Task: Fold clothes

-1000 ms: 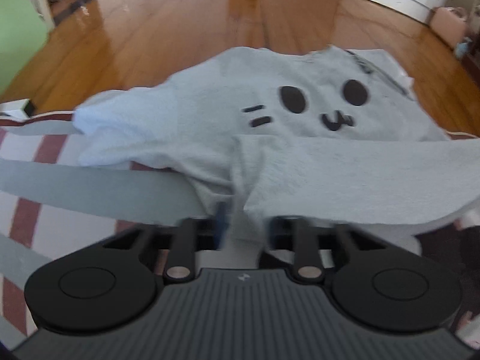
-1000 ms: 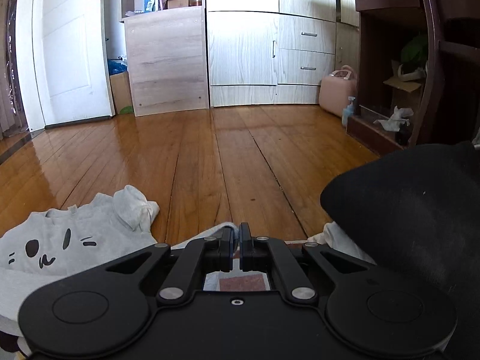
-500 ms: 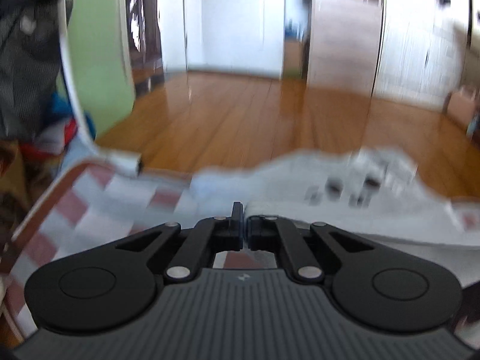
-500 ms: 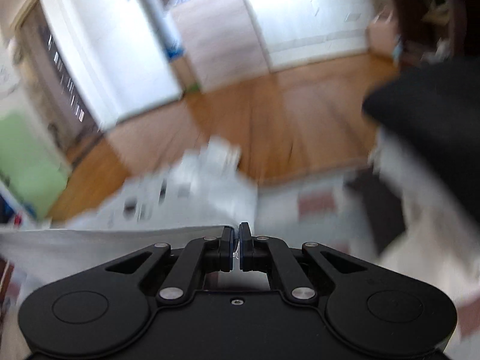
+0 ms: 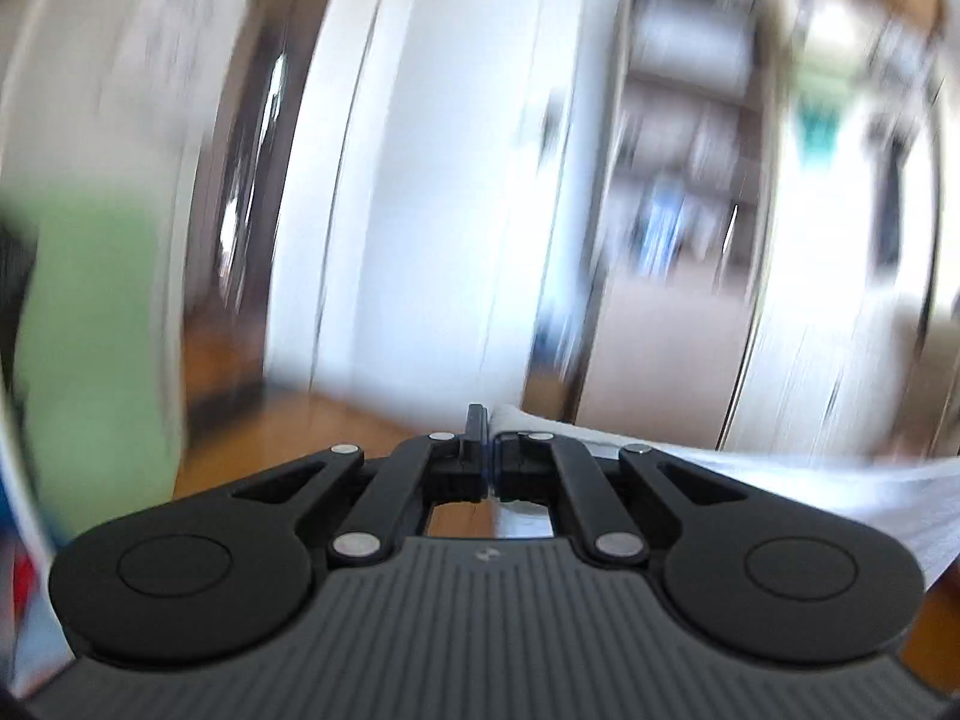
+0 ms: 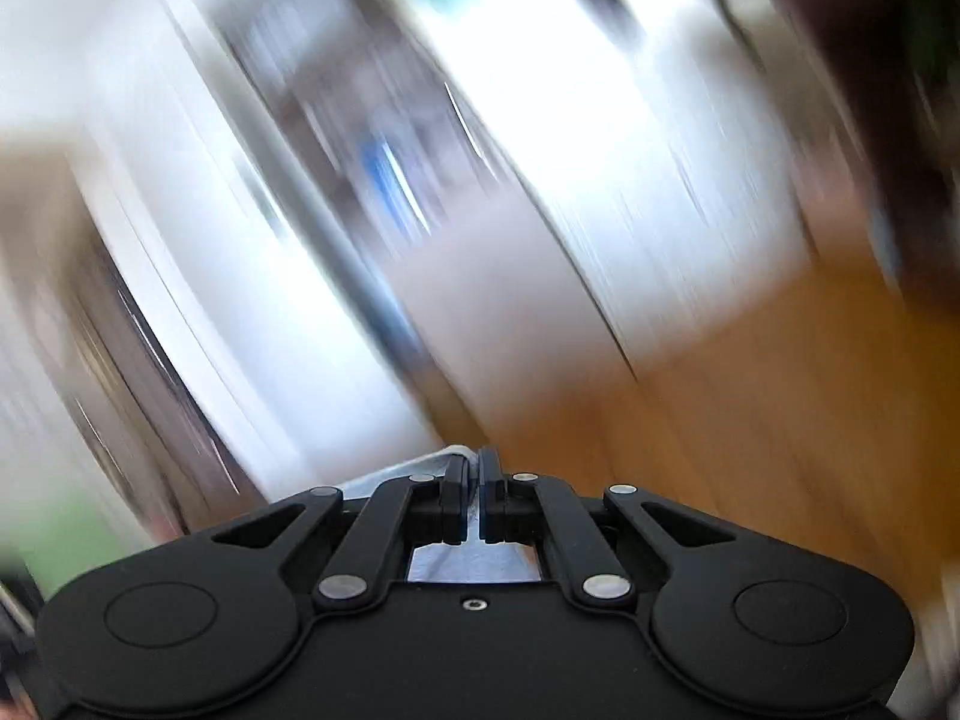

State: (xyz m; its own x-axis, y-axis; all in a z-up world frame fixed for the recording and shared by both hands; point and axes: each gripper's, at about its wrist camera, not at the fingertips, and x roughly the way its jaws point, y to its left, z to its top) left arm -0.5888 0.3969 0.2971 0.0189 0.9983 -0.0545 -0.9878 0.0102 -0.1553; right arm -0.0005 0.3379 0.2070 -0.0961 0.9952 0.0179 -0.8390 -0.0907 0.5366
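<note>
My left gripper (image 5: pixel 487 450) is shut on an edge of the light grey sweatshirt (image 5: pixel 810 486), whose cloth stretches away to the right below the jaws. My right gripper (image 6: pixel 473 480) is shut on another edge of the same sweatshirt (image 6: pixel 414 474), which shows as a pale fold just left of the fingers and under them. Both grippers are raised and point at the room, not at the bed. Most of the garment, with its cat face, is out of view. Both views are heavily blurred by motion.
A white door (image 5: pixel 432 180) and a wooden cabinet (image 5: pixel 648 360) stand ahead across the wooden floor (image 6: pixel 750 396). A green wall panel (image 5: pixel 90 330) is at the left. White cupboards (image 6: pixel 570 138) stand at the back.
Both grippers have swung sharply upward, lifting the sweatshirt off the striped bedding. The bed and the cat face have dropped out of view. Both grippers stay shut on the cloth.
</note>
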